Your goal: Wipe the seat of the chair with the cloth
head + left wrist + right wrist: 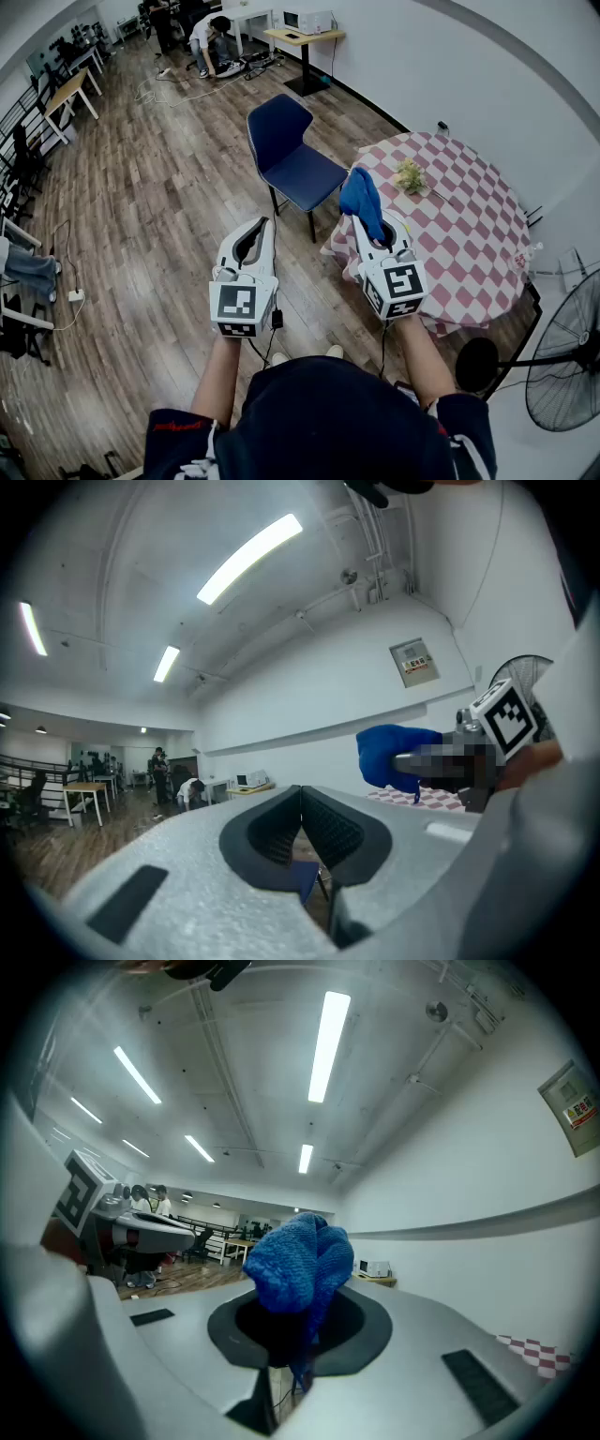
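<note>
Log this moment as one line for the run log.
stage: before wiping | right gripper: shut on blue cloth | left gripper: shut, empty | chair: ahead, not yet reached

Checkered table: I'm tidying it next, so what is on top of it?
A small yellowish-green bunch lies on the checkered table. The right tool, shut on the blue cloth, hides the table's left edge.

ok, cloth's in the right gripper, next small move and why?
Probably carry the right gripper forward and down toward the chair seat: its jaws are shut on the blue cloth, held in the air short of the seat, with no wiping contact yet.
</note>
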Motion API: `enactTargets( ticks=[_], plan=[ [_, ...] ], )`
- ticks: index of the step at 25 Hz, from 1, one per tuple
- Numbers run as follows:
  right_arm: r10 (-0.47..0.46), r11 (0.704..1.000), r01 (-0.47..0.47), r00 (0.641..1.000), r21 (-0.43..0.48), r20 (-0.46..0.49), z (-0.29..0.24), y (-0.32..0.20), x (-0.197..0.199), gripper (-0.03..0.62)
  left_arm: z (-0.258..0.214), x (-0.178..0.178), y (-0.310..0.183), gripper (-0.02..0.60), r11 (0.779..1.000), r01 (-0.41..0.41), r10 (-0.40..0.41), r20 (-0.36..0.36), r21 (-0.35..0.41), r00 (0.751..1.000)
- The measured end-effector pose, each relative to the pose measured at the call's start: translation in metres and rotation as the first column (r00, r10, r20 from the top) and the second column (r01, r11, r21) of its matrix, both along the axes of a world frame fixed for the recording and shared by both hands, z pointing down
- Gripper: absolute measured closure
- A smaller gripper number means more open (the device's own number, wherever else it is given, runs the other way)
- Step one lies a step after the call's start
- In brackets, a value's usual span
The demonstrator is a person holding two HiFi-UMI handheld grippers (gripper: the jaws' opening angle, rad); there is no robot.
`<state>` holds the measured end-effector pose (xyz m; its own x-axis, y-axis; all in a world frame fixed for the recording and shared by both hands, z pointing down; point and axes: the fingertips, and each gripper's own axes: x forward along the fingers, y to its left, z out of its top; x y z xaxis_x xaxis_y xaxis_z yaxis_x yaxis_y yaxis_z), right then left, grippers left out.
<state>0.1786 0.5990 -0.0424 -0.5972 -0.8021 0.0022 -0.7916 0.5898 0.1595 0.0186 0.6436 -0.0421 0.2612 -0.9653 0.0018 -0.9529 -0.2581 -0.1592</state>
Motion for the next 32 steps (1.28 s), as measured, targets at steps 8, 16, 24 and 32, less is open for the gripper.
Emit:
enactTargets(
  ticks=[8,16,24,32],
  plan=[
    [-0.006,1.000,0.006,1.000,-0.011,0.007,0.005,-0.002,0.003,0.559,0.003,0.001,-0.002,0.565,1.000,0.018,-0.018,0.007,-0.007,1.000],
    [-0.045,0.999,0.045,0.999,-0.026,0.017,0.012,-0.010,0.017,0.557,0.014,0.020,-0.007,0.565,0.999,0.038,-0.038,0.006,-0.036,0.999],
    [-0.096,0.994,0.097,0.995,-0.044,0.022,0.028,-0.015,0.044,0.557,0.028,0.054,-0.007,0.565,0.997,0.065,-0.064,0.022,-0.048,0.998],
    [-0.121,0.992,0.121,0.993,-0.035,0.010,0.039,-0.017,0.048,0.556,0.038,0.062,-0.011,0.565,0.994,0.086,-0.082,0.047,-0.073,0.995]
  ],
)
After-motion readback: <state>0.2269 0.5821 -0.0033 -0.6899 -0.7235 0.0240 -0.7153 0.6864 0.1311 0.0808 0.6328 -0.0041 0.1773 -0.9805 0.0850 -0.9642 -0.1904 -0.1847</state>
